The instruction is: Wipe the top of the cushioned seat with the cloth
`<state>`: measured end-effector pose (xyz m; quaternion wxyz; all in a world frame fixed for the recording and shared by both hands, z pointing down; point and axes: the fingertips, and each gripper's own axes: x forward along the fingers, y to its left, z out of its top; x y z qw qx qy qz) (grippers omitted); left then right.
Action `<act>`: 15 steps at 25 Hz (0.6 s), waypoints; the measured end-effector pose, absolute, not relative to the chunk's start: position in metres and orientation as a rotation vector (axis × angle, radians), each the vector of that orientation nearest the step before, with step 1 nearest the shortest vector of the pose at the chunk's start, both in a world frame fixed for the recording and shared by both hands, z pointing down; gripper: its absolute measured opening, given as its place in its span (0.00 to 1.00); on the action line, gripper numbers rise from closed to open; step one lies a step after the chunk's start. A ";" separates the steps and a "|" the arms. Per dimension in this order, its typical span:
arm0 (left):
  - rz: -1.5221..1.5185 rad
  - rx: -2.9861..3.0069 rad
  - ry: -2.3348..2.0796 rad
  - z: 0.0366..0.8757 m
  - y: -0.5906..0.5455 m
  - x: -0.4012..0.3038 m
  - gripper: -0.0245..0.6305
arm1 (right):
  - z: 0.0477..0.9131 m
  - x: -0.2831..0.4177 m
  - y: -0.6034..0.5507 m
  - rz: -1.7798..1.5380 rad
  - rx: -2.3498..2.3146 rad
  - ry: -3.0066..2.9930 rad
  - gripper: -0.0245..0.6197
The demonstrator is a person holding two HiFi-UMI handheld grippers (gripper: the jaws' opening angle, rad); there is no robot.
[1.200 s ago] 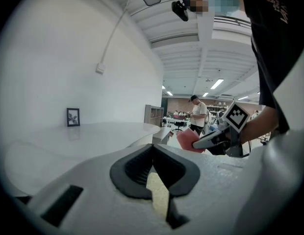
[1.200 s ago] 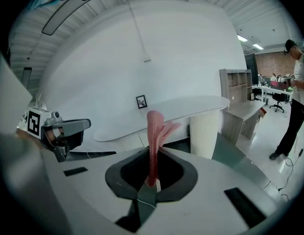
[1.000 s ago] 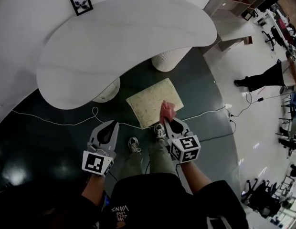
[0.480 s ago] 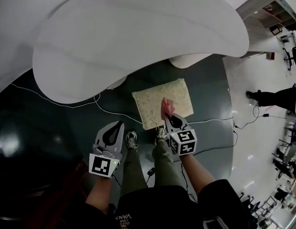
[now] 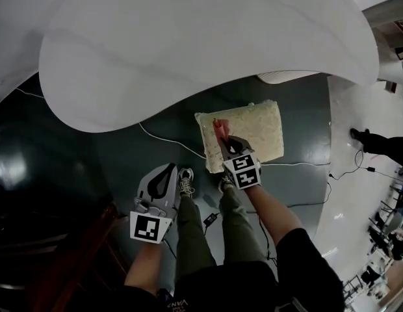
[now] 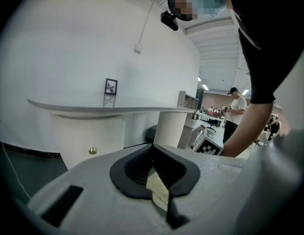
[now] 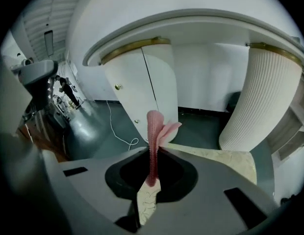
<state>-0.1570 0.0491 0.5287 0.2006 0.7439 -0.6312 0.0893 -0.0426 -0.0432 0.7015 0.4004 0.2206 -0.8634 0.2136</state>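
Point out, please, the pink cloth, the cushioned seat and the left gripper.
pink cloth (image 7: 153,131), right gripper view, on its upright fold.
cushioned seat (image 5: 260,132), head view, on its bare patterned top.
left gripper (image 5: 170,168), head view, between its fingertips.

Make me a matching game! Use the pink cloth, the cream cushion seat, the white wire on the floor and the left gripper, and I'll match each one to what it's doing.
Things:
1. pink cloth
2. cream patterned cushioned seat
3. thin white cable
4. left gripper

States:
A. trails across the dark floor
B. shut, holding nothing
C. pinched in the right gripper
D. sits under the right gripper

Pairs: 1-C, 2-D, 3-A, 4-B
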 end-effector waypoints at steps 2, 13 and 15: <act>0.247 2.042 -1.769 0.542 0.058 -0.160 0.07 | 0.718 -0.051 -0.040 0.551 0.519 -2.153 0.08; 0.243 1.906 -1.824 0.574 0.092 -0.176 0.07 | 0.774 -0.102 -0.041 0.658 0.483 -2.055 0.08; 0.246 1.898 -1.816 0.577 0.093 -0.173 0.07 | 0.783 -0.104 -0.042 0.678 0.492 -2.028 0.08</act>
